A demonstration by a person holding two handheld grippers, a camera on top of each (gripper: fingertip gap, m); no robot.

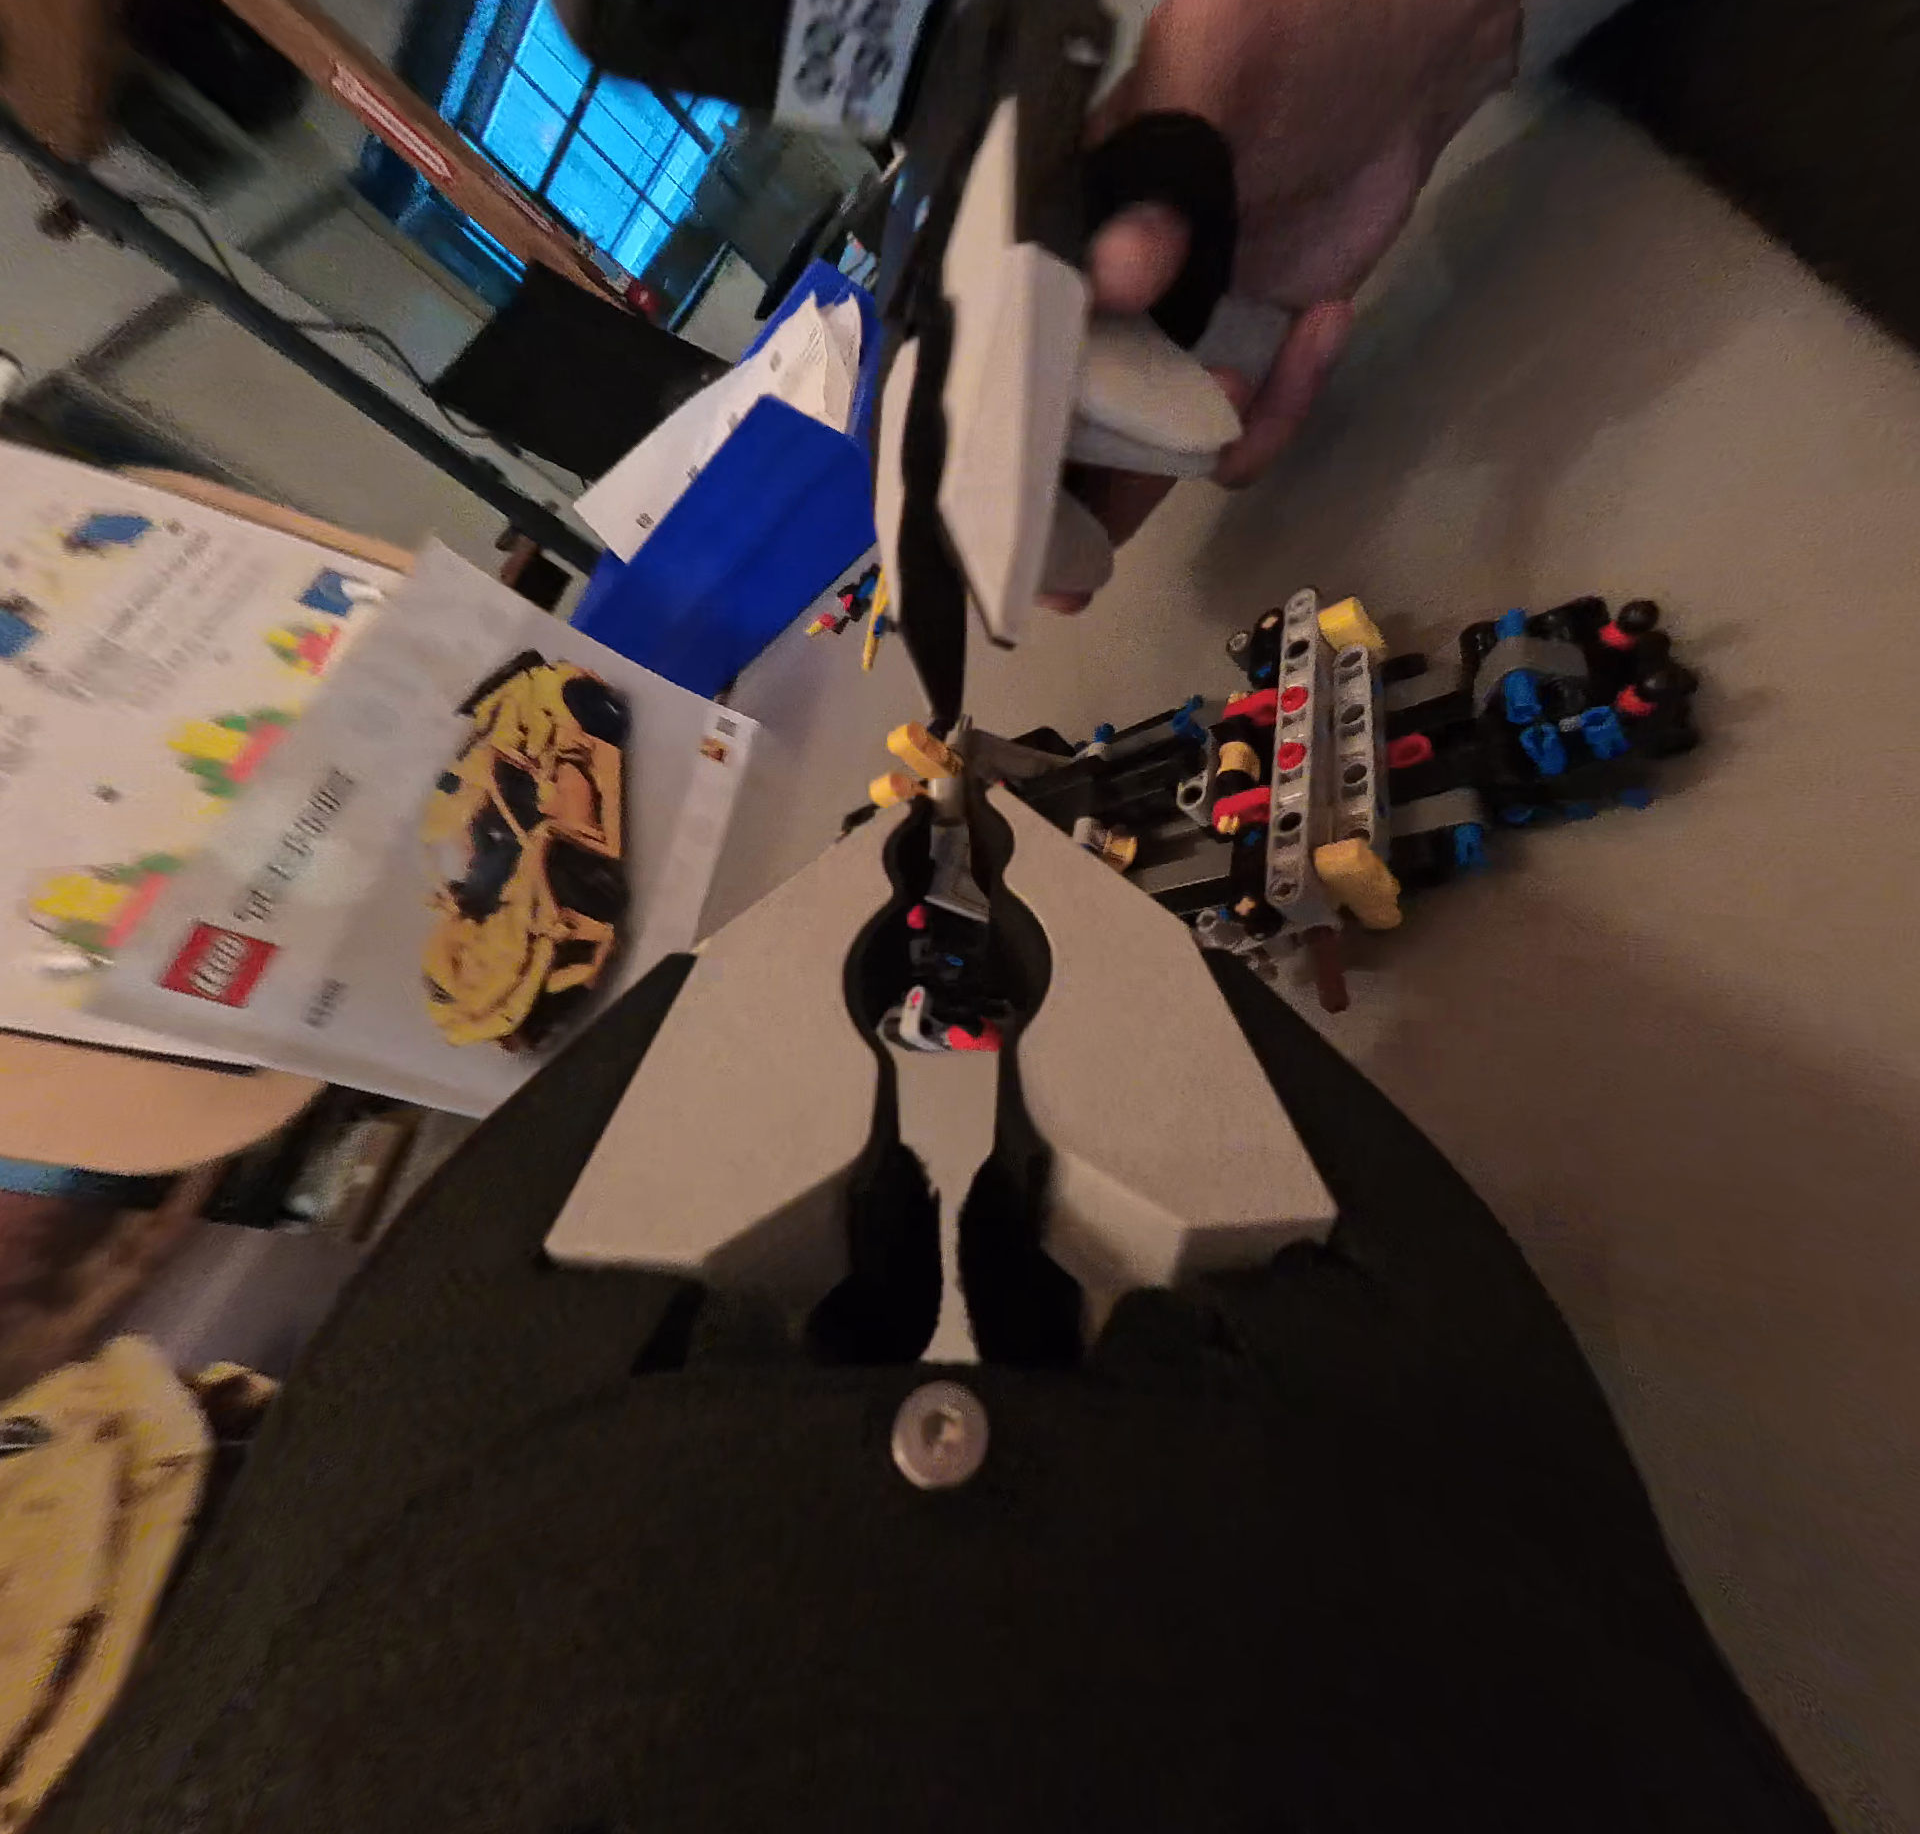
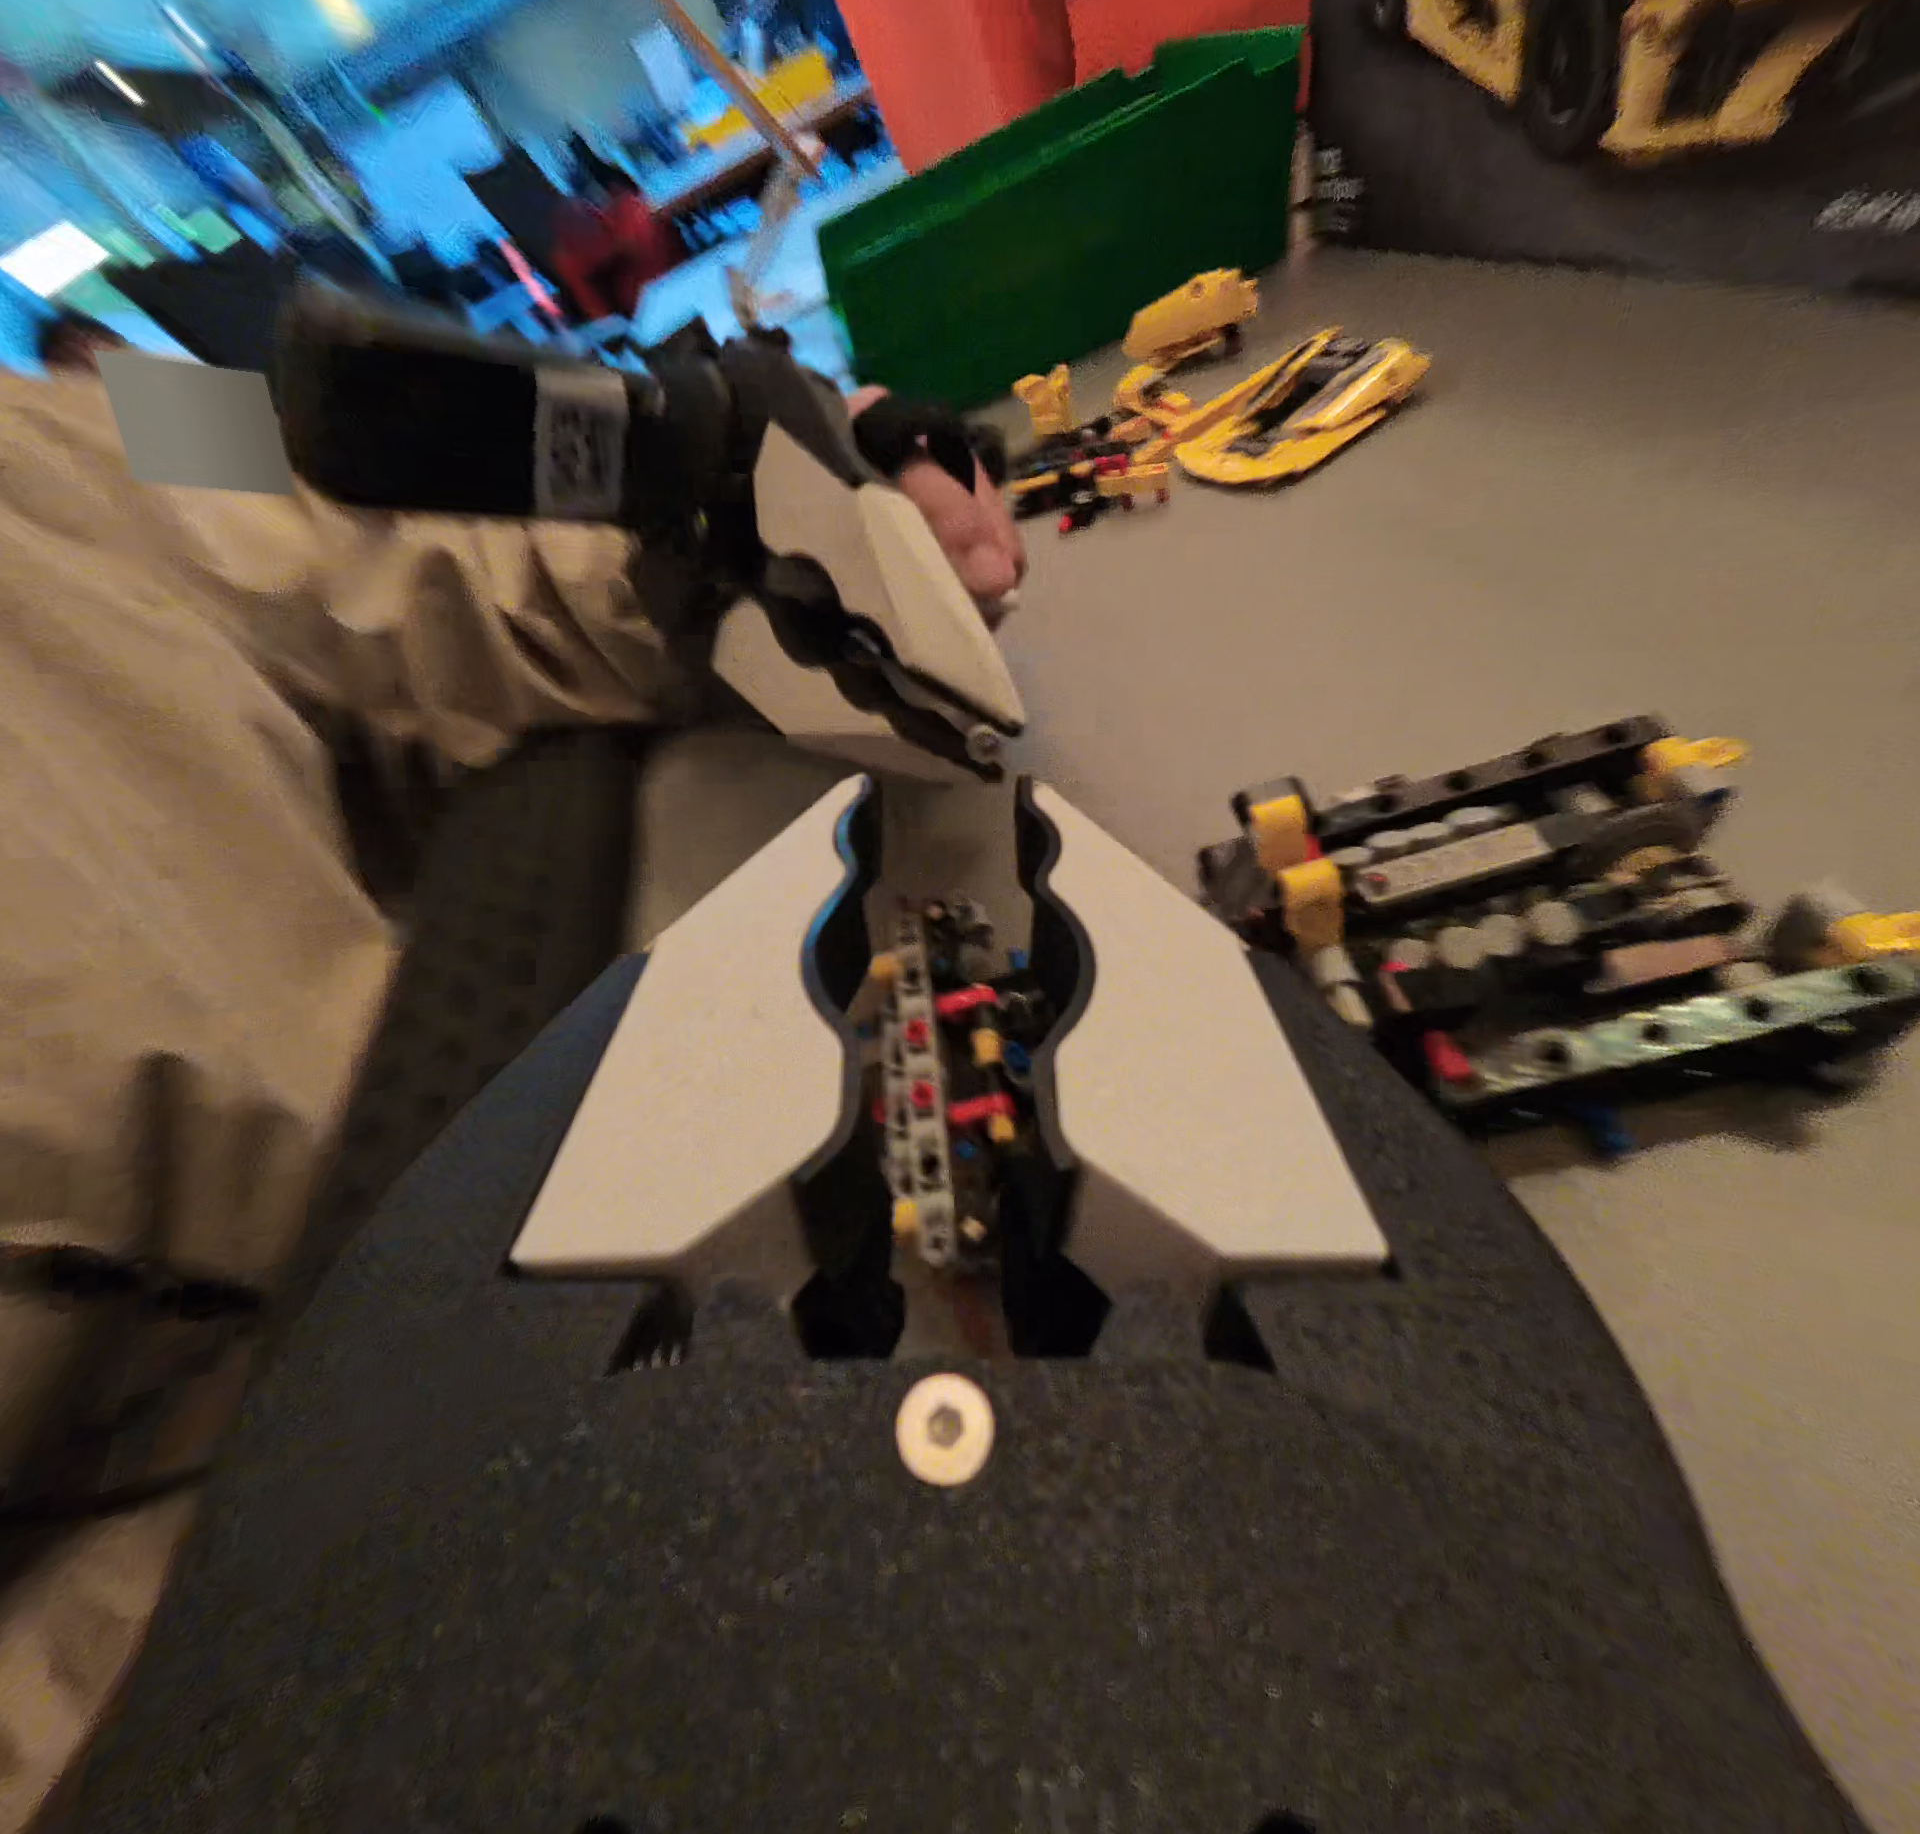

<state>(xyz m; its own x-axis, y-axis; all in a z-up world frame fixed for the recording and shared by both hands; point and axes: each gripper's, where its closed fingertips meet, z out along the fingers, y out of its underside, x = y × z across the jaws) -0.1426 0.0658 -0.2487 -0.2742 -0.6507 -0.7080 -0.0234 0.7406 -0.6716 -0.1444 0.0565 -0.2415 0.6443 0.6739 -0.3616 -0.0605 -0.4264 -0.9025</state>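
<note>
Left gripper jaws nearly closed on a small grey piece with yellow pegs — contact itself blurred. Right gripper jaws narrow, nothing seen gripped; tips close to the left gripper's.

Brick chassis lies on the grey tabletop, open surface beyond it. Blue bin and instruction booklet sit near the tabletop's far edge. Green bin and loose yellow body panels well apart from the chassis. Both views motion-blurred — chassis partly hidden behind the fingers.
</note>
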